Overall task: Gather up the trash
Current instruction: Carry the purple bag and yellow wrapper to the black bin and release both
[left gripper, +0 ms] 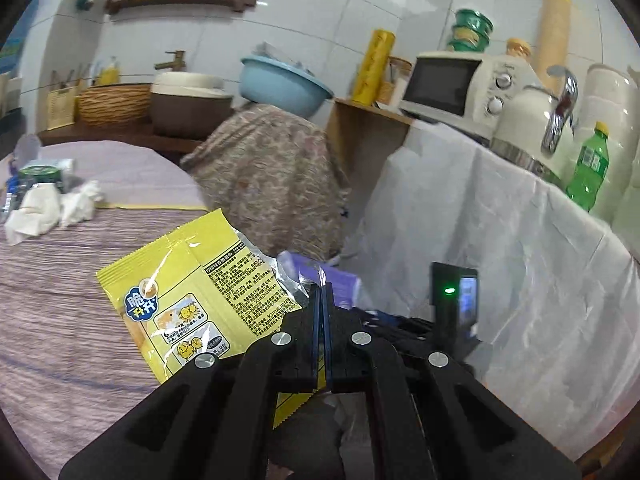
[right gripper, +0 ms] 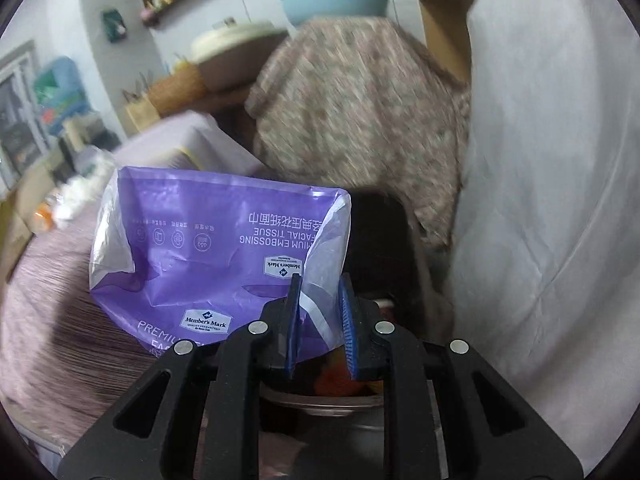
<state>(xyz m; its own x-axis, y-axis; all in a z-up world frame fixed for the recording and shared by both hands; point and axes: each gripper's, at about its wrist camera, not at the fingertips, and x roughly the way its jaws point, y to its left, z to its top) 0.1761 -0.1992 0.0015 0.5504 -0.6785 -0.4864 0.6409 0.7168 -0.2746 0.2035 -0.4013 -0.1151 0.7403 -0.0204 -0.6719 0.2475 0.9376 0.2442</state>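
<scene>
we carry a yellow snack wrapper (left gripper: 192,292) pinched flat between the pressed-together pads of our left gripper (left gripper: 322,292), hanging in the air above the striped purple tablecloth (left gripper: 60,300). our right gripper (right gripper: 320,284) clamps the thin clear edge of a purple tissue wrapper (right gripper: 208,248), held above a bin (right gripper: 332,396) with orange scraps inside. crumpled white tissues (left gripper: 52,206) lie on the far part of the tablecloth. beyond, a floral cloth (left gripper: 272,176) sits under a blue basin (left gripper: 280,84), and a white sheet (left gripper: 500,240) drapes the counter with the microwave (left gripper: 456,84).
</scene>
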